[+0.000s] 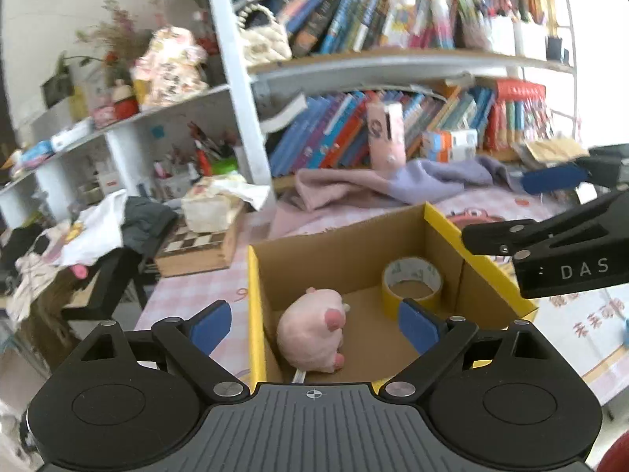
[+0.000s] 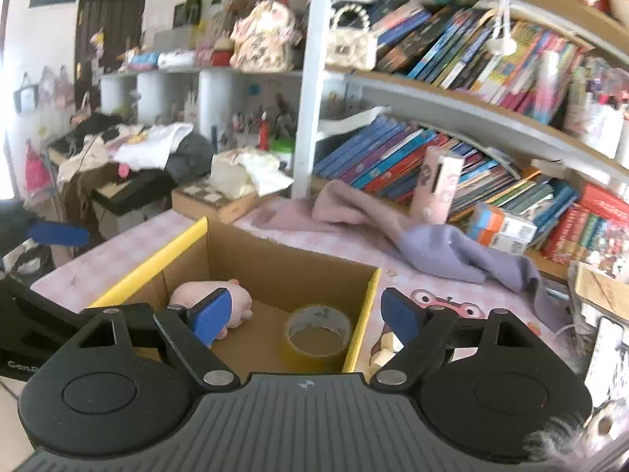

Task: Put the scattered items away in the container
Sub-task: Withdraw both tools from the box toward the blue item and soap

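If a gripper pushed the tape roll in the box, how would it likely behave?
The tape roll lies flat on its side in the cardboard box, so it would probably slide, not roll. Its hollow core suggests it is light. The ring looks stiff, unlikely to squash.

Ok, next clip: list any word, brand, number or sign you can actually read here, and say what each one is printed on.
"DAS": white letters on the black body of the right gripper, seen from the left wrist view.
"Cen": start of a cut-off word on the left gripper, at the right wrist view's left edge.
Red characters on the tablecloth: too blurred to read.
Book spines and the orange carton: too small and blurred.
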{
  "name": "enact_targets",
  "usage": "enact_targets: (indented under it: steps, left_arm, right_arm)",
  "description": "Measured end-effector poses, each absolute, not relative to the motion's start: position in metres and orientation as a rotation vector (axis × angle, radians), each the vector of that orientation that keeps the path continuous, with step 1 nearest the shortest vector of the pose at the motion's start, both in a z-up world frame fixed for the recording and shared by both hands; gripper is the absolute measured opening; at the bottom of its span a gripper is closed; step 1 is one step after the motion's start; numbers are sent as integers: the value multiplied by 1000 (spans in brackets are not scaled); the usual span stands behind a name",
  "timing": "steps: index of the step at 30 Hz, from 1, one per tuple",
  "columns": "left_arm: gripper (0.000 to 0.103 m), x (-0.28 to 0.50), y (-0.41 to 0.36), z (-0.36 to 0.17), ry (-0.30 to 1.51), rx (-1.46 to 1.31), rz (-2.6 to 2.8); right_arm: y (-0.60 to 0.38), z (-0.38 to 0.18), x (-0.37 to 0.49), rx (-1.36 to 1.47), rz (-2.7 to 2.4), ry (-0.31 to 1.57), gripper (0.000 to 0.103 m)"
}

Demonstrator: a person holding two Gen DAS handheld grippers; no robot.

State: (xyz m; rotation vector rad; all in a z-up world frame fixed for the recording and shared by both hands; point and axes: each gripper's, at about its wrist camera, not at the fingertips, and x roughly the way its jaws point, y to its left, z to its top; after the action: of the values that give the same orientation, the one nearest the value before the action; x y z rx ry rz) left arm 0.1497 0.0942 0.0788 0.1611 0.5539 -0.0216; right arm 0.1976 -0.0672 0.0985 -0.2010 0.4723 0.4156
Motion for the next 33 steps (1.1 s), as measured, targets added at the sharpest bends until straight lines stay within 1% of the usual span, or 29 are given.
enact_targets:
  steps: [8, 13, 15, 18, 22, 23, 24, 28, 33]
  left_arm:
    - [95, 94, 102, 82, 509, 83, 76]
    - [95, 65, 107, 74, 515, 50, 119]
    - [95, 50, 108, 68, 523, 35, 128]
    - [95, 28, 107, 60, 538, 18, 141]
    - [96, 4, 106, 51, 528, -23, 142]
    - [99, 2, 105, 51, 527, -32, 138]
    - [100, -1, 103, 50, 525, -35, 129]
    - [100, -8, 94, 47, 520, -25, 94]
    - [100, -6, 81, 31, 567, 7, 65]
  right_arm:
    - [-87, 106, 137, -117, 334, 342, 84]
    - [-96, 103, 108, -95, 293, 311, 85]
    - [-99, 98, 96, -81, 271, 307, 87]
    - [-101, 87, 75, -70, 225, 324, 89]
    - [-101, 68, 50, -102, 198, 367, 89]
    - [-101, 64, 46, -112, 189, 382, 89]
    - [-102, 61, 41, -117, 180, 393, 89]
    - [-113, 52, 22, -122, 144, 411, 92]
    - [-132, 39, 6, -137, 66, 434, 92]
